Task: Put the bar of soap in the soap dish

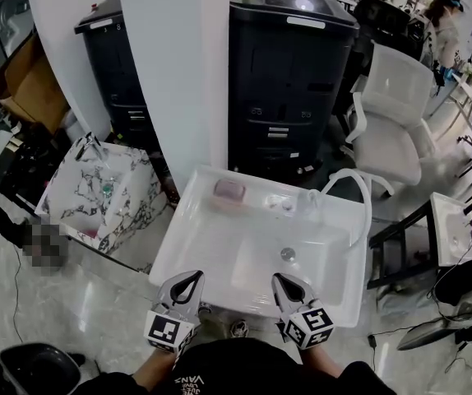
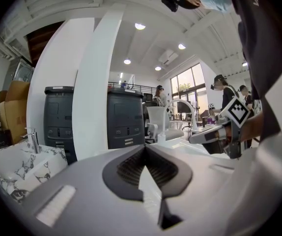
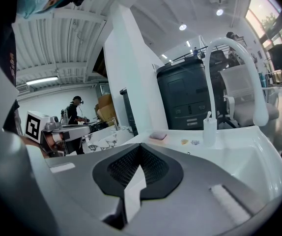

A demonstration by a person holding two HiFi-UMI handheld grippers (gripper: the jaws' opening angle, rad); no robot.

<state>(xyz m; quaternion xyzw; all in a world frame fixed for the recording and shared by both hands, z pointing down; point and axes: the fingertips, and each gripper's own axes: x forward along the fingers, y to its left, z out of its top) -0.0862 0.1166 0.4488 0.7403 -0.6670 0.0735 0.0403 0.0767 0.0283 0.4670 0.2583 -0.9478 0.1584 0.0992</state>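
A pale pink bar of soap (image 1: 229, 190) lies on a pink soap dish (image 1: 229, 201) on the back left deck of the white sink (image 1: 219, 262). In the right gripper view the soap (image 3: 158, 134) rests on the dish, far ahead of the jaws. My left gripper (image 1: 196, 276) and right gripper (image 1: 278, 277) hover side by side over the sink's near rim. Both are shut with nothing between the jaws. The left gripper view shows its own tips (image 2: 145, 149) meeting. The right gripper's tips (image 3: 140, 146) also meet.
A white arched faucet (image 1: 361, 200) and a small clear bottle (image 1: 311, 201) stand at the sink's back right. A marbled sink (image 1: 96, 192) is to the left. Black cabinets (image 1: 289, 81), a white chair (image 1: 392, 113) and another white sink (image 1: 454, 229) stand around.
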